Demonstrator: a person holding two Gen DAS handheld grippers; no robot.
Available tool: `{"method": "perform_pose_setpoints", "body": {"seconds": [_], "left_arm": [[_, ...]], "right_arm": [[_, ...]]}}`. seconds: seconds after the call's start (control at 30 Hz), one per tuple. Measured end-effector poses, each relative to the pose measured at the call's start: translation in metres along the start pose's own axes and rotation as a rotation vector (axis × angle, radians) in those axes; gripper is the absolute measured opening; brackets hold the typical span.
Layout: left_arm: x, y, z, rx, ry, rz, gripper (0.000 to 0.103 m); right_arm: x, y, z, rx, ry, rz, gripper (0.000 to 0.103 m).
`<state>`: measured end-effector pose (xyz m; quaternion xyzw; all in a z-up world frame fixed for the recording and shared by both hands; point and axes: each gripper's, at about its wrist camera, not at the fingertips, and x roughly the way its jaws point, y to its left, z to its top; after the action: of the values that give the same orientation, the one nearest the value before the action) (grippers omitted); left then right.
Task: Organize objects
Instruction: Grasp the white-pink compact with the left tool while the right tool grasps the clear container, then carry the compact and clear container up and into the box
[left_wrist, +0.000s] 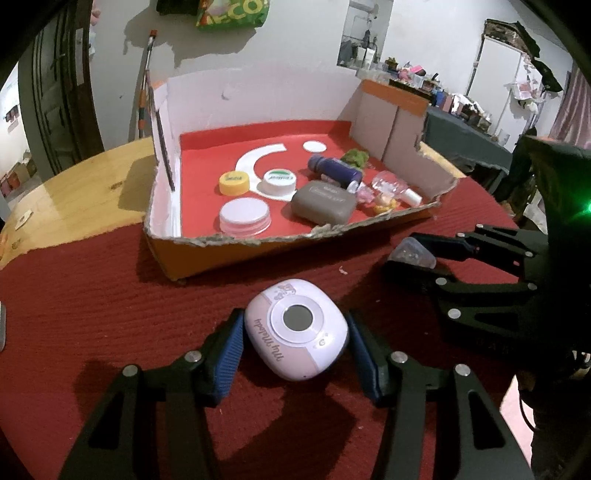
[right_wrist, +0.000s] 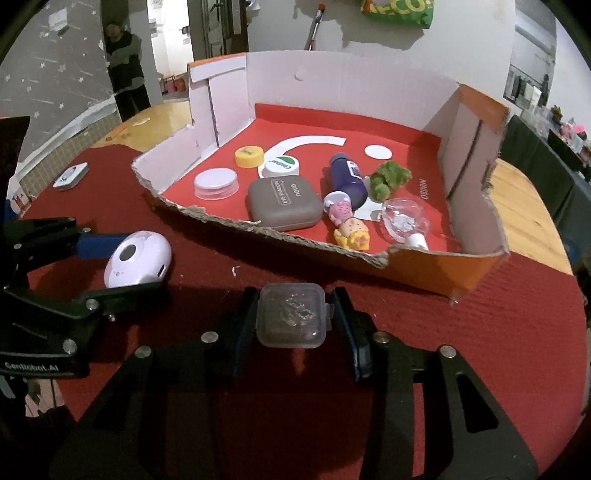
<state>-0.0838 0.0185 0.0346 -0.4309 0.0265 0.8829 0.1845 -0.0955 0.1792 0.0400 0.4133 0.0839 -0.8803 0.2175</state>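
Now, left hand-held gripper (left_wrist: 295, 345) clamped on pink rounded case (left_wrist: 297, 328) lying flat, lettering running lengthwise between pads, right hand-held gripper (right_wrist: 291, 317) pinching clear square box (right_wrist: 291, 314), red-clothed bench (left_wrist: 110, 295)

Ahead of the tongs a round wooden table (left_wrist: 66, 192) lies half under a red ribbed cloth (right_wrist: 480, 332). Beyond it rises a white wall with peeling patches (left_wrist: 207, 44), where a green snack bag (right_wrist: 399, 9) hangs. Ahead and to the left stands a dark door (left_wrist: 62, 92); to the right, a cluttered table under dark cloth (left_wrist: 465, 136). Farther left, a person (right_wrist: 125, 62) stands beside a grey star-patterned wall (right_wrist: 62, 66).
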Motion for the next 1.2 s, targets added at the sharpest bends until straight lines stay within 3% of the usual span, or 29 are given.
{"method": "perform_pose_setpoints", "body": {"seconds": [0.3, 1.2], "left_arm": [[-0.018, -0.011, 0.005, 0.023, -0.044, -0.012, 0.056], [-0.034, -0.022, 0.005, 0.048, -0.076, -0.016, 0.056]], "right_arm": [[-0.030, -0.007, 0.000, 0.017, -0.046, -0.016, 0.038], [-0.044, 0.001, -0.008, -0.001, -0.047, 0.011, 0.039]]}}
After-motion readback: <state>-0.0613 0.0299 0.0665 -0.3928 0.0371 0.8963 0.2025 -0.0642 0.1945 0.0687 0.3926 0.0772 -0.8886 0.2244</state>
